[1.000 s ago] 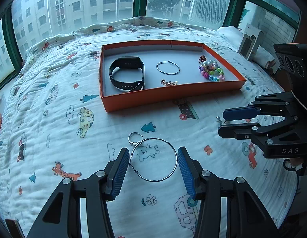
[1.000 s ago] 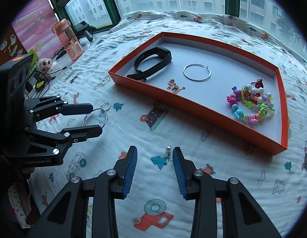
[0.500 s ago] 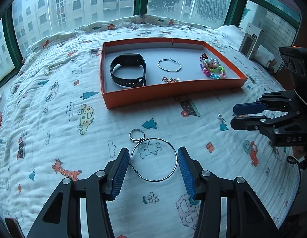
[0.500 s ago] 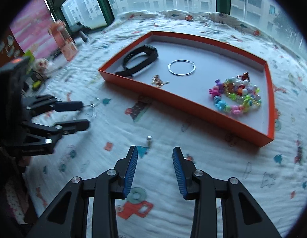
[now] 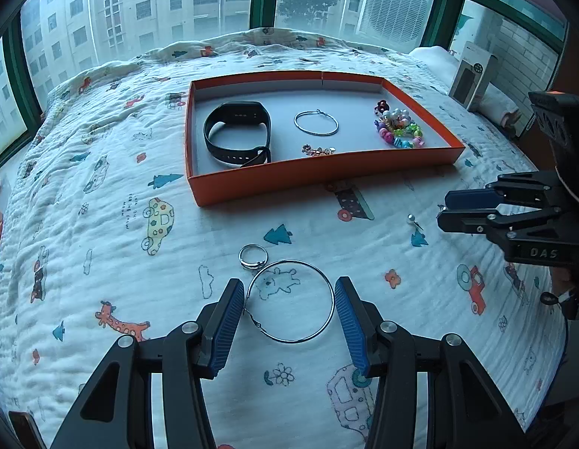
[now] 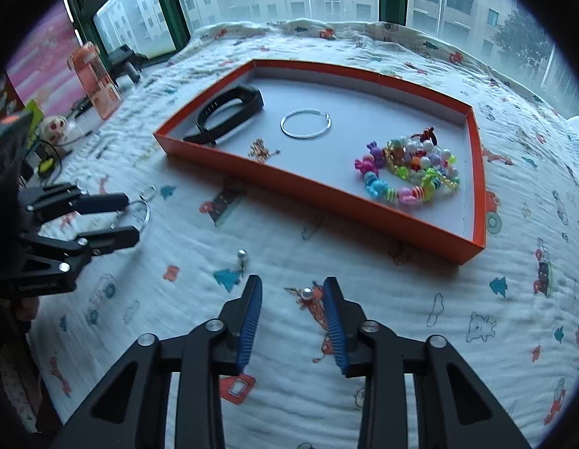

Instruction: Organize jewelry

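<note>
In the left wrist view, the left gripper (image 5: 289, 321) is held wide apart around a big silver hoop (image 5: 289, 302) lying on the blanket (image 5: 102, 224), near the orange tray (image 5: 319, 177). A small ring (image 5: 253, 256) is seen touching the hoop on the side toward the tray.

In the right wrist view, the right gripper (image 6: 292, 316) is held apart too. A pearl stud (image 6: 307, 293) is seen between its fingers, in front of the tray (image 6: 327, 194). Another stud (image 6: 241, 255) is seen just to the left.
</note>
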The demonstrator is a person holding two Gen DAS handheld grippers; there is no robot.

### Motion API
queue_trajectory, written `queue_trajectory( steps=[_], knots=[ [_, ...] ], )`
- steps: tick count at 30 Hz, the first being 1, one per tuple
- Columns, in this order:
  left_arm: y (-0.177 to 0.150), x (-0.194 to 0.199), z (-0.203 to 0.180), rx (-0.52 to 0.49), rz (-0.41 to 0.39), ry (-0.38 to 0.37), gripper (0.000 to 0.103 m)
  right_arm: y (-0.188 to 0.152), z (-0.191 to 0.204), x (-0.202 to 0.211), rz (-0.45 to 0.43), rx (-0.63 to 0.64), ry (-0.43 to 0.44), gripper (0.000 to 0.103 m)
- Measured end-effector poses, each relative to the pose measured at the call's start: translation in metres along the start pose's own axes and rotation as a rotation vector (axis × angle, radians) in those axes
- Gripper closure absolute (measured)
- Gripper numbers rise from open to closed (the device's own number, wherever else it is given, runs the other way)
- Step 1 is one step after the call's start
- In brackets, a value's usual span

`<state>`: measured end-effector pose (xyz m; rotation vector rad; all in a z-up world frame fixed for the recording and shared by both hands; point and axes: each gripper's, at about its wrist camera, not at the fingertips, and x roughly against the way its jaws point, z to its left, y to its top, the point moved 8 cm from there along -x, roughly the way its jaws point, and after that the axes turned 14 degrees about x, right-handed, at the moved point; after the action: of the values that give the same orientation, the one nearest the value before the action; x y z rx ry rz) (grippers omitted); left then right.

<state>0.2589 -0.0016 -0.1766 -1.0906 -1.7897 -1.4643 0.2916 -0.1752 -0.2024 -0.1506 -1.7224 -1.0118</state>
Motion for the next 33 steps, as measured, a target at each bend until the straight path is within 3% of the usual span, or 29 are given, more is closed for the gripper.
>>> queue_trajectory(
  steps=[13, 24, 33],
  knots=[
    [0.0, 0.002, -0.004, 0.006, -0.007, -0.007, 0.049, 0.002, 0.005, -0.005, 0.043, 0.051, -0.141, 0.078],
    [0.002, 0.009, -0.008, 0.003, -0.027, -0.018, 0.05, 0.002, 0.004, -0.004, 0.03, 0.013, -0.145, 0.092],
    [0.005, 0.01, -0.009, 0.0, -0.029, -0.018, 0.049, 0.001, 0.003, -0.001, -0.009, -0.011, -0.09, 0.093]
  ],
)
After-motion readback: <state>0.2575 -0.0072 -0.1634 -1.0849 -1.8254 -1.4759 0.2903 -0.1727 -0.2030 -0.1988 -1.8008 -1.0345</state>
